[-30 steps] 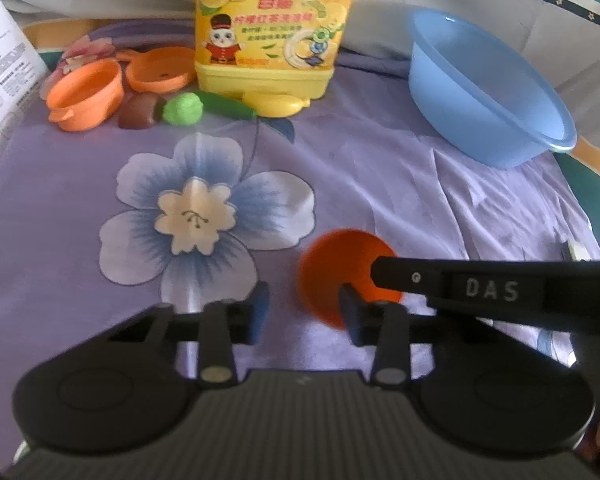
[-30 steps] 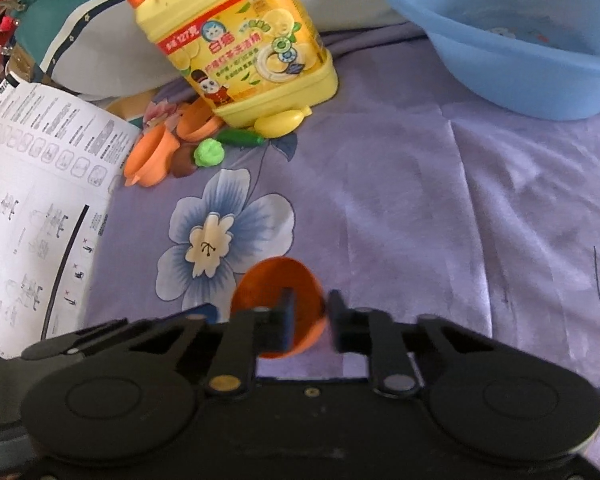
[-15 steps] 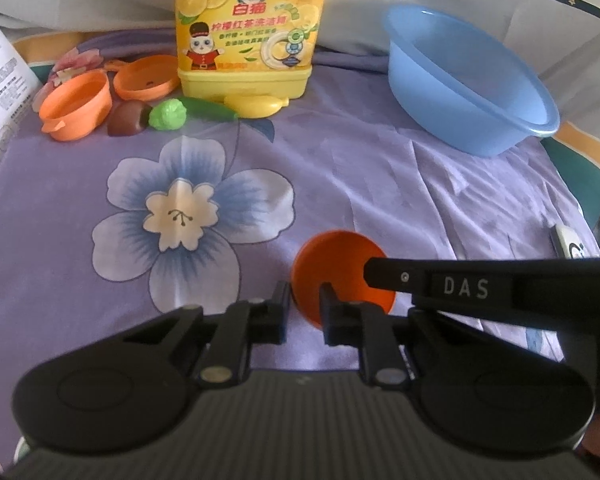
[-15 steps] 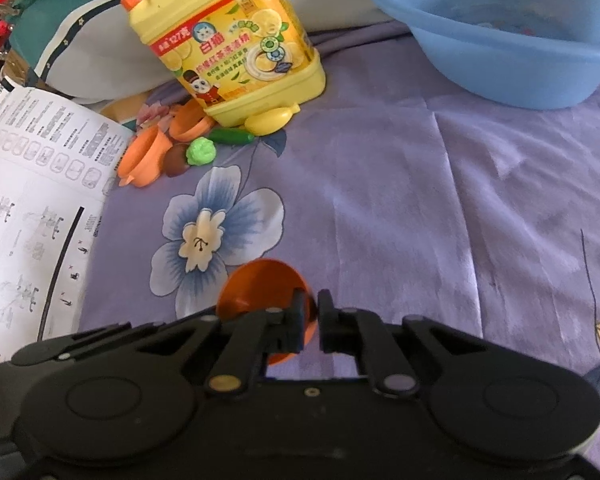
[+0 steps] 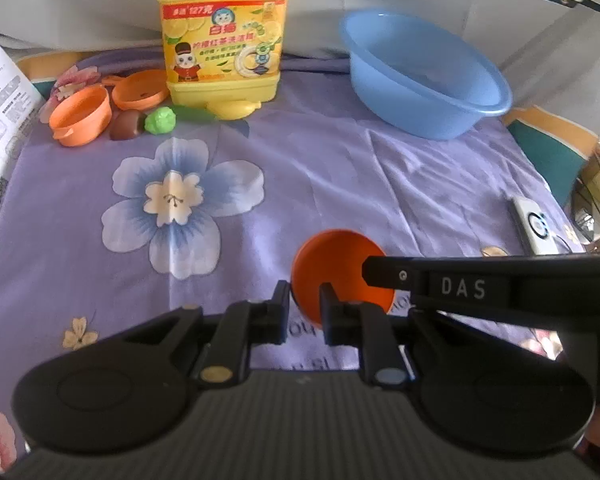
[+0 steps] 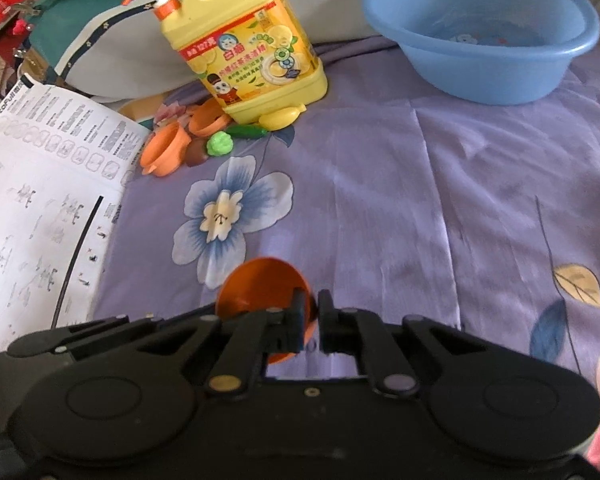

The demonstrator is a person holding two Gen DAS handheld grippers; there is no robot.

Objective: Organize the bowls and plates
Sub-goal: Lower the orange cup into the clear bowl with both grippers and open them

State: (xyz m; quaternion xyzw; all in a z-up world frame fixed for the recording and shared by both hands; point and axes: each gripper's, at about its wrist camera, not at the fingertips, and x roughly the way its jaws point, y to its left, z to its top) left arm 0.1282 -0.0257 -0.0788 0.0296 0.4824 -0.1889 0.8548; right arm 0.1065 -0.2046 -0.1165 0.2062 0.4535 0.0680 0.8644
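Note:
A small orange plate (image 5: pixel 332 268) is held tilted on edge above the purple floral cloth. My right gripper (image 6: pixel 311 314) is shut on the plate's (image 6: pixel 260 290) right rim. My left gripper (image 5: pixel 304 304) has narrowed jaws on either side of the plate's left rim, with a small gap still showing. The right gripper's finger (image 5: pixel 460 284) crosses the left wrist view from the right. An orange toy pot (image 5: pixel 80 116) and an orange bowl (image 5: pixel 140 90) sit far left by the soap jug.
A yellow dish-soap jug (image 5: pixel 224 36) stands at the back, with toy food (image 5: pixel 160 120) in front of it. A blue basin (image 5: pixel 424 76) is at the back right. A paper instruction sheet (image 6: pixel 40 208) lies at the left. A white device (image 5: pixel 534 224) lies at the right edge.
Both grippers have closed: the right one from slightly open onto the plate's rim, the left one from wide open to a narrow gap around the rim. The plate has stayed in place.

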